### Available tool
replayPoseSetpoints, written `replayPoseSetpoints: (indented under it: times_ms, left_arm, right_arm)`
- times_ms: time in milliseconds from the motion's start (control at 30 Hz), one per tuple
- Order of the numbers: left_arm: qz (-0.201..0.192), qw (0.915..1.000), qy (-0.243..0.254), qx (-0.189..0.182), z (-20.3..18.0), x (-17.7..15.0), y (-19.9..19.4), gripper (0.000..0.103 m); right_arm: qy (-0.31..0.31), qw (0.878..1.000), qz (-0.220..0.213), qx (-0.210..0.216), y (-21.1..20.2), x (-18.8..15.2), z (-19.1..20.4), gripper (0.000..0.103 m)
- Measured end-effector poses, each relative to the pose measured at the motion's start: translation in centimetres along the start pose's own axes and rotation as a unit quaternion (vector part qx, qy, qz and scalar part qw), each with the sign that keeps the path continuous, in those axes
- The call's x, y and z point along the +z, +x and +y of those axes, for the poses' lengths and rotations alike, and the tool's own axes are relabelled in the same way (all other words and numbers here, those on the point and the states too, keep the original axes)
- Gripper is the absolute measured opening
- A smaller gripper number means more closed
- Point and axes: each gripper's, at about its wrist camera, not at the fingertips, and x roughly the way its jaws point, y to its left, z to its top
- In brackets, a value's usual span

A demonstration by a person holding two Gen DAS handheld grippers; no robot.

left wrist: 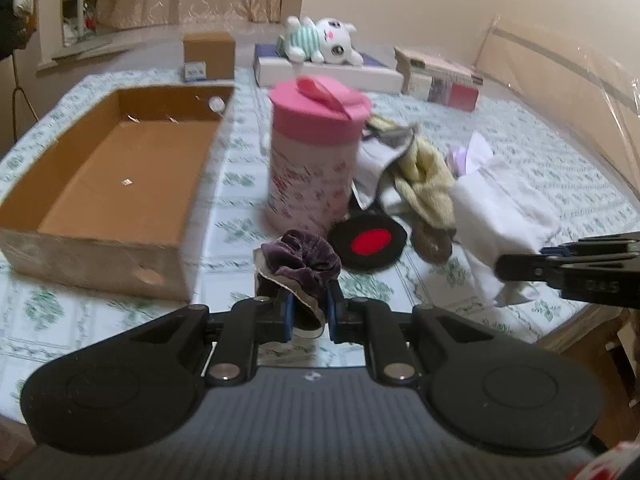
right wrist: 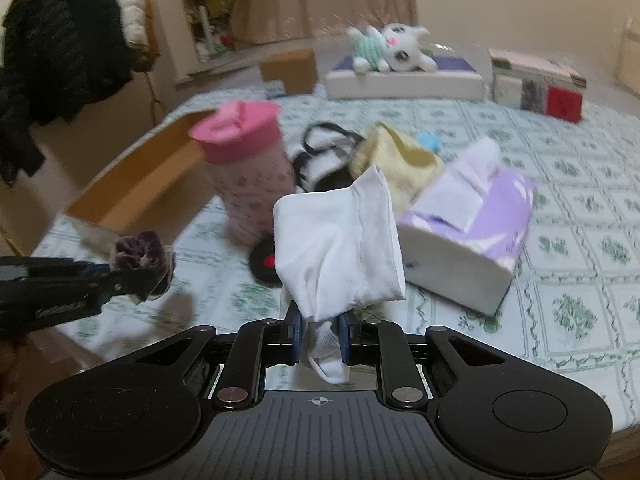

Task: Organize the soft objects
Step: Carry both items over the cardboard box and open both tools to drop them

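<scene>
Left gripper: our left gripper squeezes a purple scrunchie. The jaws are close together, with the soft thing pinched between the blue pads.
Scrunchie: we hold it up off the table, in front of the pink cup. In the right view we see it at the tip of the left gripper, on the left side.
Right gripper: our right gripper pinches a white cloth. The jaws are narrow and the cloth sits between the pads.
White cloth: it stands up above the pads and a small bit hangs down under them. It is lifted off the table.
Box: a brown box sits open on the left of the table, next to the cup. We see only a tiny scrap on its floor.
Pile: a yellow cloth lies just right of the cup, with a grey and white thing touching it.
Black pad: a round black pad with a red spot lies flat in front of the cup.
Tissue box: a purple tissue box sits right of the yellow cloth, with a white tissue sticking out on top.
Toy: a white plush toy lies on a flat white box at the far side.
Other boxes: a small brown box and a stack of boxes stand at the back too.
</scene>
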Motion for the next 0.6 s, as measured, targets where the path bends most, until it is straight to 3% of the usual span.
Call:
replayPoseSetpoints:
  times_ms: [233, 367, 600]
  left_arm:
    - [-0.030, 0.9990, 0.001, 0.032, 4.1, 2.1, -3.4, 0.014]
    - [-0.039, 0.9976, -0.007, 0.057, 7.6, 3.5, -4.6, 0.014]
    - [-0.041, 0.9957, -0.009, 0.082, 12.5, 5.3, -4.4, 0.014]
  right_arm:
    - [-0.057, 0.996, -0.027, 0.068, -0.9, 3.6, 5.7, 0.018]
    - [-0.046, 0.990, -0.025, 0.132, 1.2, 6.8, 8.9, 0.018]
    - [-0.029, 0.983, -0.008, 0.182, 6.2, 11.2, 13.0, 0.018]
